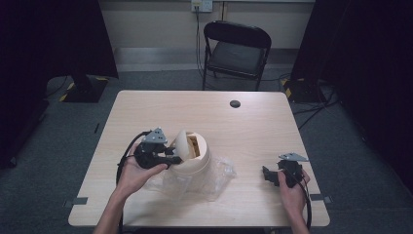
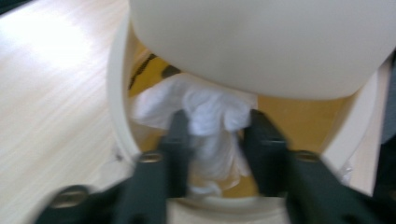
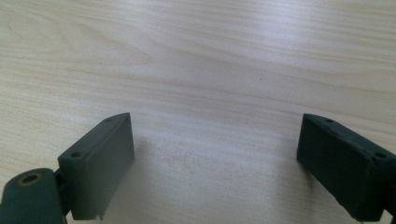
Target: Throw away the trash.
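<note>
Where the person's left hand reaches in at the left of the high view, the left gripper [image 1: 171, 157] is pushed into the mouth of a small cream plastic bin [image 1: 197, 163] whose swing lid [image 1: 181, 142] is tipped up, and the left gripper view shows its two black fingers [image 2: 179, 140] pressed against either side of a crumpled wad of white tissue or thin bag material [image 2: 205, 116] that bulges just beyond and between the fingertips, inside the bin's yellowish interior under the lid. That wad looks light, soft and easily torn, so it should be pinched at the bunched middle now between the fingers, not at a loose edge; it will compress and may slip if pulled fast. A sheet of clear crinkled plastic film [image 1: 220, 174] lies under and beside the bin on the pale wooden table [image 1: 243, 131]. Further right, the right gripper [image 1: 273, 176] rests low over bare tabletop, its fingers [image 3: 100, 163] spread wide apart with nothing between them.
</note>
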Demonstrator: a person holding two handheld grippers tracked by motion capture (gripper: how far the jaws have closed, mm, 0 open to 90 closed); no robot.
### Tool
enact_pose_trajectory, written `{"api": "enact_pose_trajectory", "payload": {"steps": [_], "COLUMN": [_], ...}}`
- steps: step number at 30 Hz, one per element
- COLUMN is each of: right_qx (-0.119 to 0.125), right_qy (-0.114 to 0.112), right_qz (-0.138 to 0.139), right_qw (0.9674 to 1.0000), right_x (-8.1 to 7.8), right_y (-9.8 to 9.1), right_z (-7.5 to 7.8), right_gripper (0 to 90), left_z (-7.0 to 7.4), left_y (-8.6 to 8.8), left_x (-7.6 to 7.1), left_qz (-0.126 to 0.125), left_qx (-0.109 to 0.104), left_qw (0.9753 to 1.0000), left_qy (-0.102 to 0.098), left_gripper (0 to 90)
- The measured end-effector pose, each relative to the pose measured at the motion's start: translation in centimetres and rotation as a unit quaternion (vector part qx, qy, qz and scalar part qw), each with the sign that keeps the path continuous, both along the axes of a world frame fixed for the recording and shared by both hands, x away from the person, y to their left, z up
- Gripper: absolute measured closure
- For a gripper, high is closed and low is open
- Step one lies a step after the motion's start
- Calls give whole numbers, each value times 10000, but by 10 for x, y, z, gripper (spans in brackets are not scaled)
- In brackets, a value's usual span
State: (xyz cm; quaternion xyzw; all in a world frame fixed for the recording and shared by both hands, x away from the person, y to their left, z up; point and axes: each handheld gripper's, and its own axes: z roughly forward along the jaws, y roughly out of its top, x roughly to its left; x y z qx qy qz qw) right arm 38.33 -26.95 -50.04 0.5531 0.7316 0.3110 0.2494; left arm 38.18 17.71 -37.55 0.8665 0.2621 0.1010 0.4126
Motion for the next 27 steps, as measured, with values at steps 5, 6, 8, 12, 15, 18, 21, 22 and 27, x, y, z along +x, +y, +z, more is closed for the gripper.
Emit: {"api": "enact_pose_trajectory", "payload": {"steps": [5,6,8,12,15,18,21,22,27], "right_qx": [-2,-2,-2,-4,-3,-4,-4,-4,-1], "right_qy": [2,2,2,1,2,2,2,2,0], "right_qz": [7,7,7,7,7,7,7,7,-2], "right_qw": [10000,10000,10000,10000,10000,10000,10000,10000,10000], "right_x": [0,0,0,0,0,0,0,0,0], "right_y": [0,0,0,0,0,0,0,0,0], "right_z": [0,0,0,0,0,0,0,0,0], "right_gripper": [103,103,103,103,103,103,103,103,103], "left_z": [2,2,4,6,7,8,9,9,8], "left_y": [6,6,7,7,10,12,19,19,26], "left_x": [-2,-2,-4,-9,-10,-10,-11,-11,-12], "left_qz": [35,35,57,122,138,147,160,160,177], "left_qx": [-42,-42,-81,-62,-197,-277,-333,-333,-518], "left_qw": [10000,10000,10000,9999,9997,9994,9991,9991,9983], "left_qy": [0,0,-4,-86,-90,-118,-184,-184,-219], "left_gripper": [779,767,700,571,521,483,471,472,476]}}
